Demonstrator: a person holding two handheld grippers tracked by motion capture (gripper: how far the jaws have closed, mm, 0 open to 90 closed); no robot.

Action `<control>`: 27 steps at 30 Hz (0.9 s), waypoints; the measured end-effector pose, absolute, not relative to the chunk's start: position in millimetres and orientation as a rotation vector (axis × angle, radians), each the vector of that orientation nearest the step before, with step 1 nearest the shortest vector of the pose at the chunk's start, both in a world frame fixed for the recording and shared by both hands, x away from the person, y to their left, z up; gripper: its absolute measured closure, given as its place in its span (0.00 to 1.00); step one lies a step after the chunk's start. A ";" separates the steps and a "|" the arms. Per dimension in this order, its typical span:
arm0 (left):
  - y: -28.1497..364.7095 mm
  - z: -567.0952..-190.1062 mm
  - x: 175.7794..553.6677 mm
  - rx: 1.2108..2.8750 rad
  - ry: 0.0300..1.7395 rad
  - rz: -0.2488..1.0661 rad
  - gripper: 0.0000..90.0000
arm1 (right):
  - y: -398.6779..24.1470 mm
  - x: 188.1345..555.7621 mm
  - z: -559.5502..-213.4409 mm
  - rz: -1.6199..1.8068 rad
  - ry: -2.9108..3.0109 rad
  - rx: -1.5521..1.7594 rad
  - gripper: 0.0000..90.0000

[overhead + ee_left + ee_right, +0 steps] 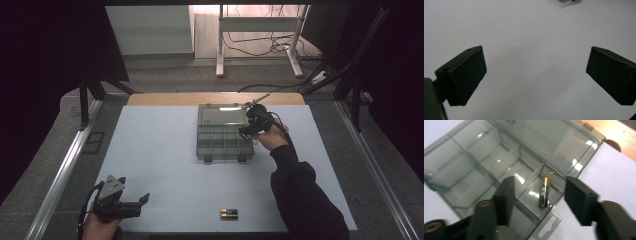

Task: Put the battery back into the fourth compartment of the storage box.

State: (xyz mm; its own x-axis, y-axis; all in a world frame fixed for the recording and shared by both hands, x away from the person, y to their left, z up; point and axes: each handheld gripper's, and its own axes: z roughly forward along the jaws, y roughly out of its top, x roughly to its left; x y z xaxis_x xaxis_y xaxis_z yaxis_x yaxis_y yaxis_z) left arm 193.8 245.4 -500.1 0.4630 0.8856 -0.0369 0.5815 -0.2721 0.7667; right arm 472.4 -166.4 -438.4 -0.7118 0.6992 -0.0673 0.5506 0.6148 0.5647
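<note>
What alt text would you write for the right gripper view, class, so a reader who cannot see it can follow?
A battery lies in a corner compartment of an open, smoky clear plastic organiser box, between the open black jaws of the right gripper, which do not touch it. The box sits on a white tabletop, its lid folded back.

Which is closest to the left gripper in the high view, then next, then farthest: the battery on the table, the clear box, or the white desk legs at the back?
From the left gripper:
1. Battery on the table, to its right by the near edge.
2. Clear box, mid-table, lid open.
3. White desk legs, on the floor beyond the table.
</note>
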 end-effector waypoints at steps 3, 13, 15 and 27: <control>245.3 -500.1 194.1 1.978 1.222 0.525 0.04 | -167.6 462.4 -433.0 0.781 2.568 0.984 0.33; 245.6 -500.1 194.1 1.975 1.226 0.523 0.04 | -170.6 428.8 -430.2 0.861 2.579 0.897 0.07; 245.6 -500.1 194.1 1.974 1.226 0.523 0.04 | -170.1 421.2 -428.7 0.867 2.575 0.882 0.03; 245.6 -500.1 194.1 1.973 1.227 0.523 0.04 | -168.7 385.1 -425.9 0.932 2.593 0.796 0.00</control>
State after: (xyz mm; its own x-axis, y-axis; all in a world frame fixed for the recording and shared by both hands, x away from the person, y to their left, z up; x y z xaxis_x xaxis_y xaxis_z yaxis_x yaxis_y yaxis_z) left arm 194.1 245.6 -500.1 0.4593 0.8873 -0.0411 0.5847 -0.2672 0.7659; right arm 385.1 -168.7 -425.9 -0.8115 0.5805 -0.0671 0.4048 0.6412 0.6519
